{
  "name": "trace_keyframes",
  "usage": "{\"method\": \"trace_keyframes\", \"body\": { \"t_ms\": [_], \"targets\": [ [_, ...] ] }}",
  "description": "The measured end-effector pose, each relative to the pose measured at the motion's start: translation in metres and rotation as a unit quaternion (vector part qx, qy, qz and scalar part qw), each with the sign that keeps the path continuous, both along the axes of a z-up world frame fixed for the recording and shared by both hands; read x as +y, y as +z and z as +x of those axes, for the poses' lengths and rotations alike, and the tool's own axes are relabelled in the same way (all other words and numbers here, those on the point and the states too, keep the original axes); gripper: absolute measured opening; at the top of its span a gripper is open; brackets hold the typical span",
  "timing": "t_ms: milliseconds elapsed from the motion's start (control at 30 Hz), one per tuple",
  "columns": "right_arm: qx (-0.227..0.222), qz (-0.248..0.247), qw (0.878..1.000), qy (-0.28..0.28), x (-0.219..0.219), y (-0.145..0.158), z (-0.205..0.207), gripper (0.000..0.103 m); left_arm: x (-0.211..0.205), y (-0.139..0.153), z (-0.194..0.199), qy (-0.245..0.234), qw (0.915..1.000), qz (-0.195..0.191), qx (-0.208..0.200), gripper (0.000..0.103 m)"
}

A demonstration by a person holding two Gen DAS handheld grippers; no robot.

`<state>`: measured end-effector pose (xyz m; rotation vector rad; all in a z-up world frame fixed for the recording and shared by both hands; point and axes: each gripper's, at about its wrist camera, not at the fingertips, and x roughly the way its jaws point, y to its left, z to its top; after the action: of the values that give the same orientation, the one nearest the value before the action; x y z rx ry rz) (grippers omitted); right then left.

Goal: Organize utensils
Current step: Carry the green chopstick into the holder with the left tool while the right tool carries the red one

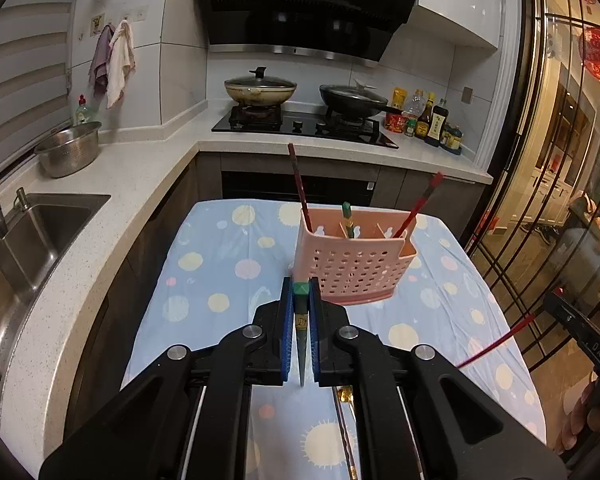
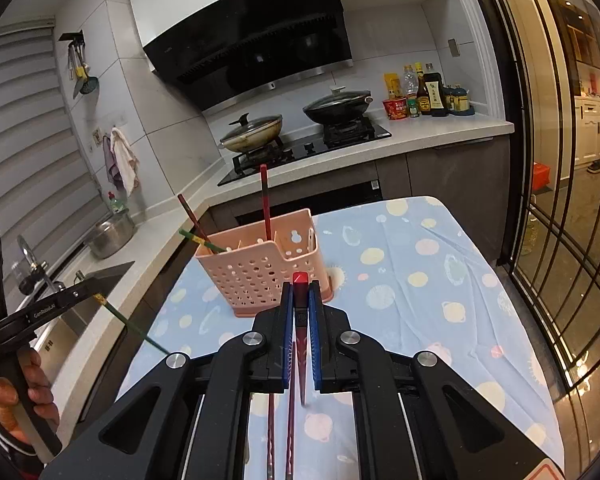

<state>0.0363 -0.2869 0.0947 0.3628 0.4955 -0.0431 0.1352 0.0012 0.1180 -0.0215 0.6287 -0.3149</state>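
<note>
Under the right tool (image 2: 300,284), only its view shows loose chopsticks (image 2: 290,420).

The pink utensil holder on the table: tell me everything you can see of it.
The pink utensil holder looks like plastic, with a perforated front wall, a taller back wall with keyhole slots, and inner dividers. It stands upright on a matching base on the blue dotted tablecloth. Inside lean a dark red chopstick, a green chopstick and a bright red chopstick. Neither gripper touches it.
</note>
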Motion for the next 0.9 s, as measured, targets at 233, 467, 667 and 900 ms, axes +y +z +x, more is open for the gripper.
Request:
{"method": "trace_keyframes", "body": {
  "t_ms": [233,467,667,900],
  "targets": [
    [-0.036,-0.002,0.999,-0.005,-0.011,0.029,0.016,0.007,-0.009,0.033,0.011,-0.011,0.9993,-0.009,-0.034,0.007],
    [-0.072,0.002,0.997,-0.02,-0.03,0.062,0.041,0.007,-0.026,0.078,0.028,-0.027,0.9962,-0.028,-0.078,0.007],
    [-0.095,0.004,0.995,-0.033,-0.042,0.085,0.073,0.007,-0.047,0.116,0.051,-0.036,0.9912,-0.045,-0.119,0.007],
    [-0.109,-0.009,0.993,-0.054,-0.044,0.105,0.113,0.007,-0.051,0.136,0.089,-0.018,0.9883,-0.058,-0.14,0.007]
  ]
}}
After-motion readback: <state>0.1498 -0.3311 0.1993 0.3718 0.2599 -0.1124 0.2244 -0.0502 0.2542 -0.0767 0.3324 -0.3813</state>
